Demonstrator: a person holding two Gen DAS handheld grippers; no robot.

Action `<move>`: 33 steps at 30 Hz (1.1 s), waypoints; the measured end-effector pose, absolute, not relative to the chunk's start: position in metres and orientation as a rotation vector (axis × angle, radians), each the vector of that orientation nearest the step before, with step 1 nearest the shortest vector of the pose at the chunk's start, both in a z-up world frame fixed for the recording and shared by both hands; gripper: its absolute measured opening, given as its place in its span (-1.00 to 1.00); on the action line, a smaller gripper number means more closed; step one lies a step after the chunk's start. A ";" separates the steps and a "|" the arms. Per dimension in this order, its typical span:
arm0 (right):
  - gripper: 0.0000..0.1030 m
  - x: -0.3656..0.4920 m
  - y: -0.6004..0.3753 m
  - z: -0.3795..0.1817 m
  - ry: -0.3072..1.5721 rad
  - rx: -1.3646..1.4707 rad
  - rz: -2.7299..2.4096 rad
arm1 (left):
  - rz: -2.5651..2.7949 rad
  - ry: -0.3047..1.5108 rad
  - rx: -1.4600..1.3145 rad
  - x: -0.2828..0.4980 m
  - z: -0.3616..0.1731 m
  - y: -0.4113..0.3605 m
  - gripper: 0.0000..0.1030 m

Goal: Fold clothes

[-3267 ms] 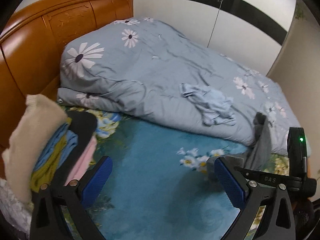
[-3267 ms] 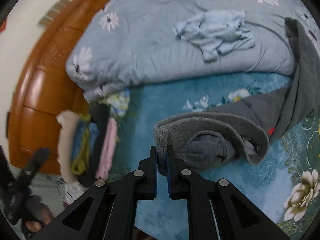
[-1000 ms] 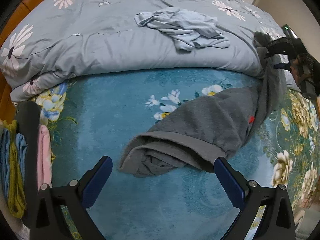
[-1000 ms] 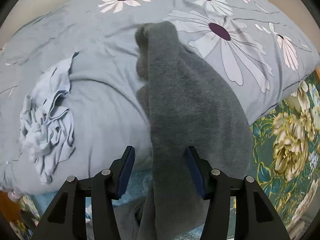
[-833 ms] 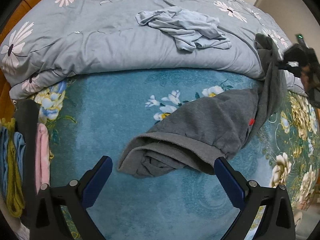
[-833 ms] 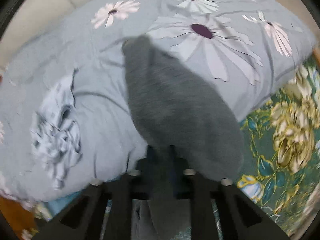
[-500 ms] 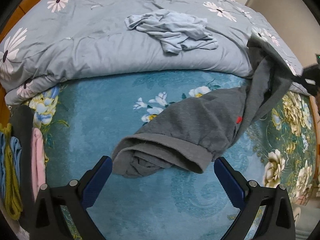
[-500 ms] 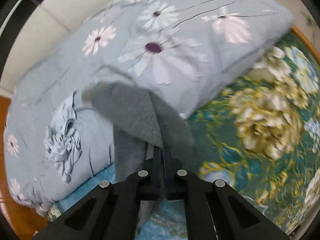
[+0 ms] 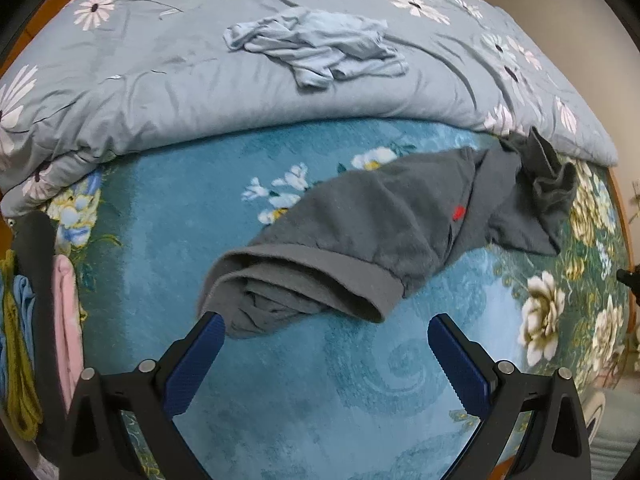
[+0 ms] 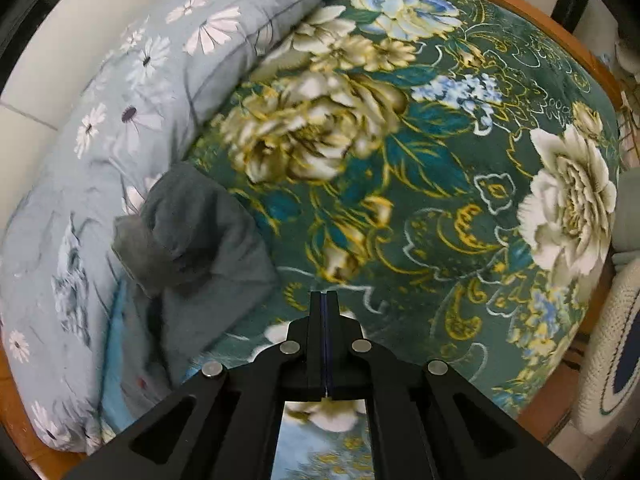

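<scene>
A grey garment (image 9: pixel 360 232) lies crumpled across the blue floral bedspread (image 9: pixel 320 380). Its open hem faces my left gripper (image 9: pixel 324 344), and its far end is bunched by the duvet's edge. My left gripper is open just short of the hem, with its left fingertip (image 9: pixel 208 332) at the hem's corner. In the right wrist view the bunched end of the grey garment (image 10: pixel 192 232) lies to the left. My right gripper (image 10: pixel 324 298) is shut with nothing between its pads, over the green floral part of the bedspread (image 10: pixel 420 160).
A folded grey-blue daisy duvet (image 9: pixel 160 80) lies along the back, with a crumpled light blue garment (image 9: pixel 316 46) on it. A stack of folded clothes (image 9: pixel 44 300) stands at the left. The wooden bed edge (image 10: pixel 580 44) and a round cushion (image 10: pixel 616 344) are at the right.
The right gripper drew the garment's far end off the duvet onto the bedspread, no longer holds it, and has swung right. The left gripper has come closer to the hem.
</scene>
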State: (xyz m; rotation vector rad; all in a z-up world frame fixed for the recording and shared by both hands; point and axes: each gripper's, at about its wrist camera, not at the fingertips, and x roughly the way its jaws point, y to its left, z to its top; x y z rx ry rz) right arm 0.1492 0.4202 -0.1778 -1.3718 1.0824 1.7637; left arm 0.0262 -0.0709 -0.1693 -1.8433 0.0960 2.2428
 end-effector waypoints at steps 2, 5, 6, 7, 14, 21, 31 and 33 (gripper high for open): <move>-1.00 0.142 0.418 -0.183 1.093 -1.388 1.785 | 2.227 0.106 -1.848 0.025 -0.172 -0.065 1.00; -1.00 0.098 0.405 -0.190 1.087 -1.434 1.893 | 2.207 0.110 -1.852 0.022 -0.174 -0.055 1.00; -1.00 0.083 0.399 -0.192 1.076 -1.453 1.930 | 2.207 0.110 -1.848 0.021 -0.173 -0.053 1.00; -0.93 0.068 0.393 -0.194 1.066 -1.472 1.967 | 2.210 0.113 -1.843 0.019 -0.172 -0.052 1.00; 0.19 -0.003 0.356 -0.218 1.012 -1.575 2.052 | 2.224 0.107 -1.864 0.010 -0.174 -0.054 1.00; -0.41 0.023 0.382 -0.227 1.091 -1.501 1.933 | 2.227 0.102 -1.897 0.009 -0.179 -0.062 1.00; -0.96 0.112 0.470 -0.183 1.077 -1.252 1.770 | 2.210 0.066 -1.905 0.004 -0.184 -0.059 1.00; -0.96 0.135 0.497 -0.172 1.038 -1.206 1.716 | 2.211 0.054 -1.902 0.005 -0.185 -0.060 1.00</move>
